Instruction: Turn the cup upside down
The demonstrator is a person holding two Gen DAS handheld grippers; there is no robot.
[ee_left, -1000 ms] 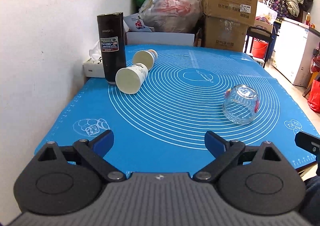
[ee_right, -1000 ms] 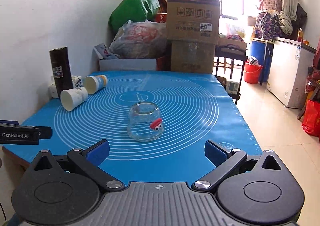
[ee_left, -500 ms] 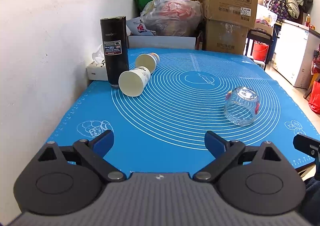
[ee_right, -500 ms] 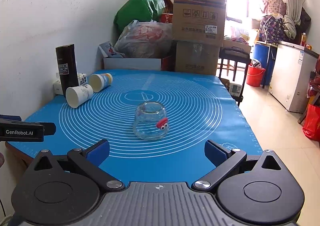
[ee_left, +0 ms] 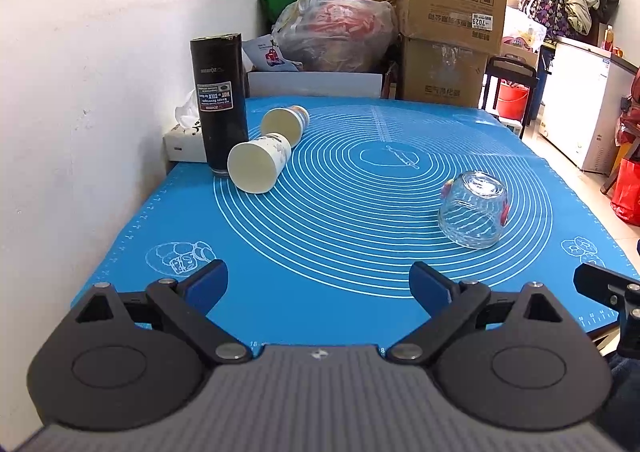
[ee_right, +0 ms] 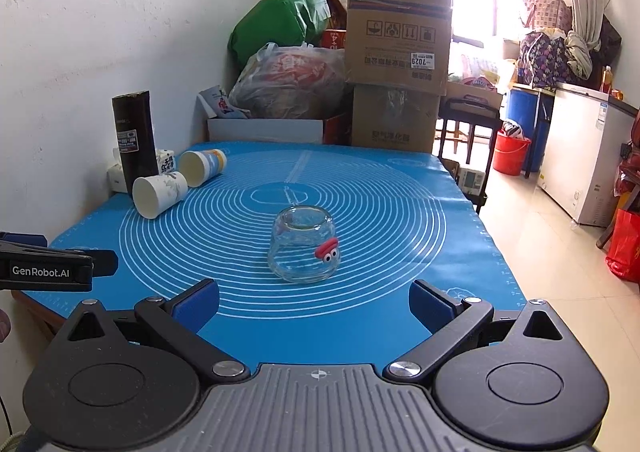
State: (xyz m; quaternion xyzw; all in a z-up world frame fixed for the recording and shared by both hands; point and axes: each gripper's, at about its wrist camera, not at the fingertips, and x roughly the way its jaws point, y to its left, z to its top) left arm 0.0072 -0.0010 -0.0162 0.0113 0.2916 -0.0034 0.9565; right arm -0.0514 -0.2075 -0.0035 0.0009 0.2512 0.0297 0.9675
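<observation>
Glass cup (ee_right: 305, 248): rests mouth-down on the blue mat (ee_right: 400, 211), near the mat's printed centre rings, on their near right side; apparently already inverted.
Right gripper (ee_right: 314, 302): fingers spread wide, holding nothing, lined up just short of the glass cup, likely so it fits between them.
Left gripper (ee_left: 318, 284): also wide and empty, off to the glass cup's left, well apart from it.
Paper cups (ee_left: 260, 165): two lying on their sides, far left of the glass cup, beside the black tumbler (ee_left: 220, 103) standing upright.
</observation>
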